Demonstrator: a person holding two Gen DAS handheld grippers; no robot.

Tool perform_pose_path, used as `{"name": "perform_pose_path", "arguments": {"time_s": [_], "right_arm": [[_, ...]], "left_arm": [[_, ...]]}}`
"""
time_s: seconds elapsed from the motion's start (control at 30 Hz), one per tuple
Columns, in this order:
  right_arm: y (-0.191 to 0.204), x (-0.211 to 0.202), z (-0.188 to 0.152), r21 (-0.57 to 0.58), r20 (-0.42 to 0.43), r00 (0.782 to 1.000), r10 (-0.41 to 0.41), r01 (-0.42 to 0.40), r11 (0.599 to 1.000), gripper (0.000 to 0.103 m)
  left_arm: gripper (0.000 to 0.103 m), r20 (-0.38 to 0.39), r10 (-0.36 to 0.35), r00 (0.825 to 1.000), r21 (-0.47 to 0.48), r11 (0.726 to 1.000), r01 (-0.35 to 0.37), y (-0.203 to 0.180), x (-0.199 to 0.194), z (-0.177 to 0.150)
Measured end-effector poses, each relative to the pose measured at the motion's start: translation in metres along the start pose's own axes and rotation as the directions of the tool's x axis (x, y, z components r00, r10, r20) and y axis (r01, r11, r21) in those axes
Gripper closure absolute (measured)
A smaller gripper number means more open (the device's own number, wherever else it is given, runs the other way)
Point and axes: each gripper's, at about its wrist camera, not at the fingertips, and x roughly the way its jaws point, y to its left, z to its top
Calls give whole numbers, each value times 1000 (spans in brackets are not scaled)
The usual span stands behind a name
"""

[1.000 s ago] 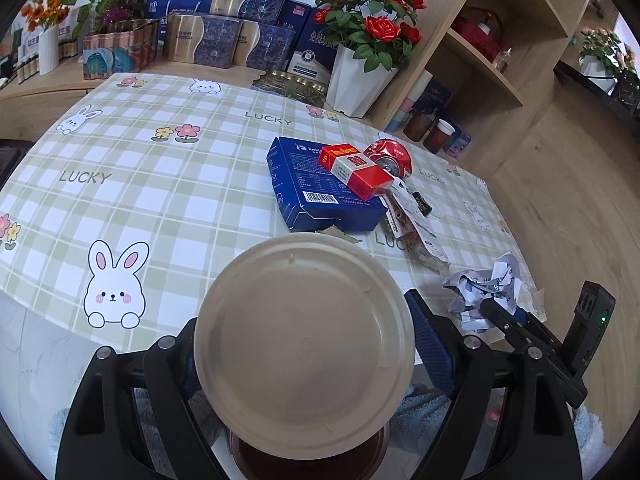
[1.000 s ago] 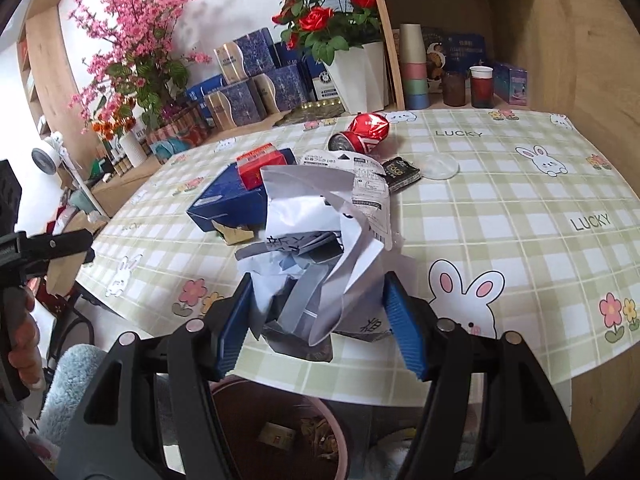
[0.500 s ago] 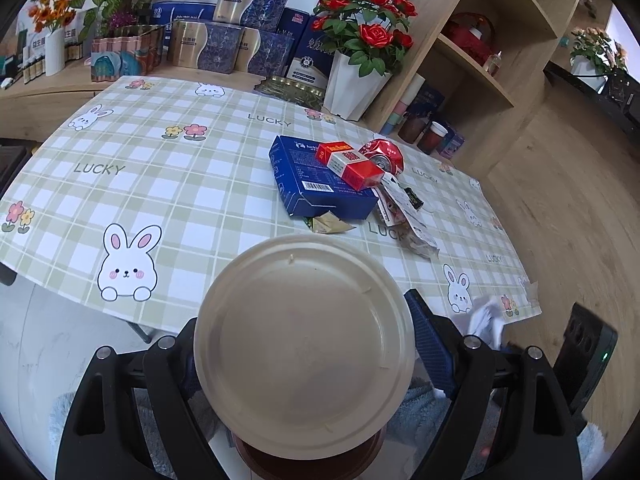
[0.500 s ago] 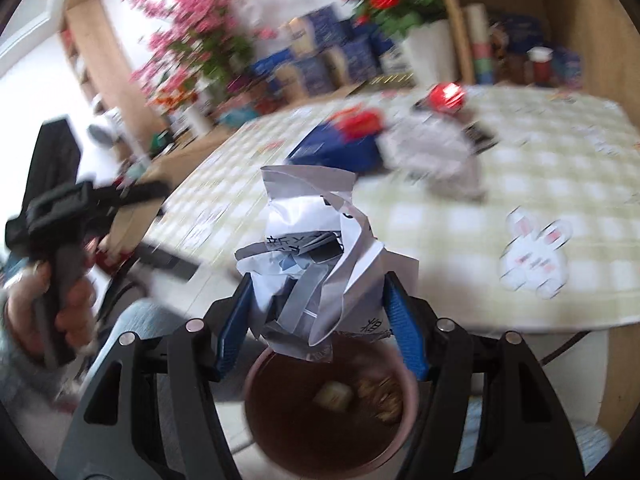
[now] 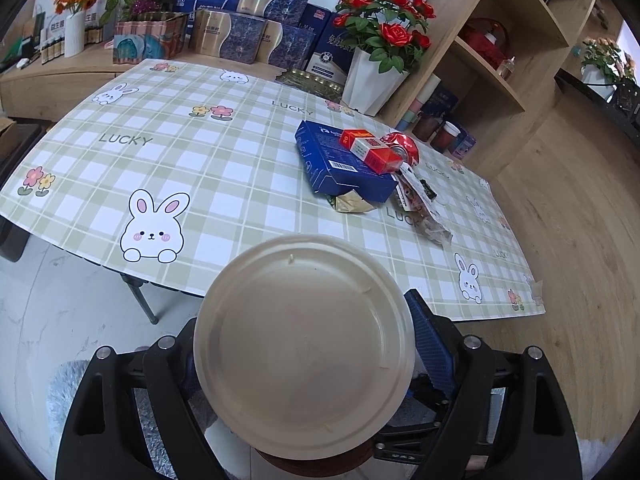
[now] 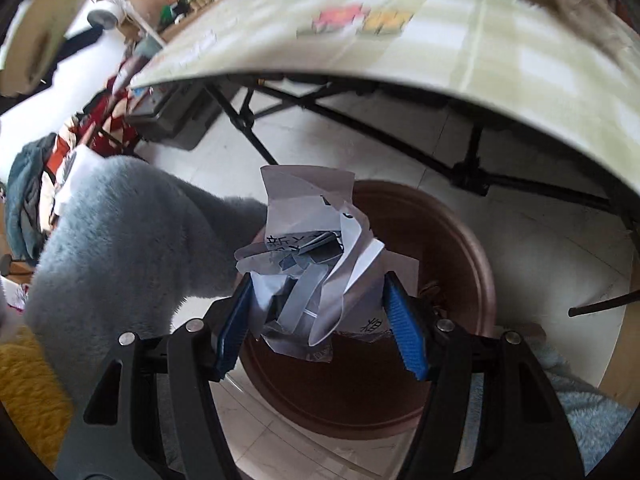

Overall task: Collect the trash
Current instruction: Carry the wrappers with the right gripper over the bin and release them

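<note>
My right gripper (image 6: 320, 312) is shut on a crumpled white printed paper (image 6: 308, 256) and holds it right above the open brown trash bin (image 6: 464, 248) on the floor, below the table edge. My left gripper (image 5: 308, 344) is shut on the bin's round beige lid (image 5: 304, 344) and holds it up off the bin, in front of the table. On the checked tablecloth (image 5: 200, 160) lie a blue box (image 5: 340, 168), a red and white carton (image 5: 370, 148), a crushed red can (image 5: 404, 146) and wrappers (image 5: 420, 212).
A white pot of red roses (image 5: 376, 72), boxes (image 5: 256, 24) and wooden shelves (image 5: 500, 52) stand behind the table. Black folding table legs (image 6: 360, 108) run over the white floor. A grey-blue fuzzy sleeve (image 6: 132, 248) is left of the bin.
My right gripper has carried the crumpled paper off the table and down over the open bin. My left gripper has lifted and drawn back from the table with the lid.
</note>
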Motion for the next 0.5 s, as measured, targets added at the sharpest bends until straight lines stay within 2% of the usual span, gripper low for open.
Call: {"name": "perform_pose_path", "arguments": {"time_s": [0.1, 0.17, 0.27, 0.4, 0.5], "right_arm": [[1, 11, 2, 7, -11, 1000, -1, 1, 1000, 38], [-3, 12, 2, 14, -9, 1000, 13, -13, 1000, 32], [-3, 6, 4, -3, 28, 1000, 12, -12, 1000, 28], [3, -20, 8, -32, 123, 992, 2, 2, 999, 26], [5, -40, 6, -51, 196, 980, 21, -12, 999, 11]], "left_arm": [[21, -3, 4, 1000, -2, 1000, -4, 2, 1, -1], [21, -7, 4, 1000, -6, 1000, -4, 3, 2, -2], [21, -13, 3, 1000, -12, 1000, -3, 4, 6, -4], [21, -26, 8, 1000, 3, 1000, -8, 1, 10, -7], [21, -40, 9, 999, 24, 1000, -8, -3, 16, -12]]}}
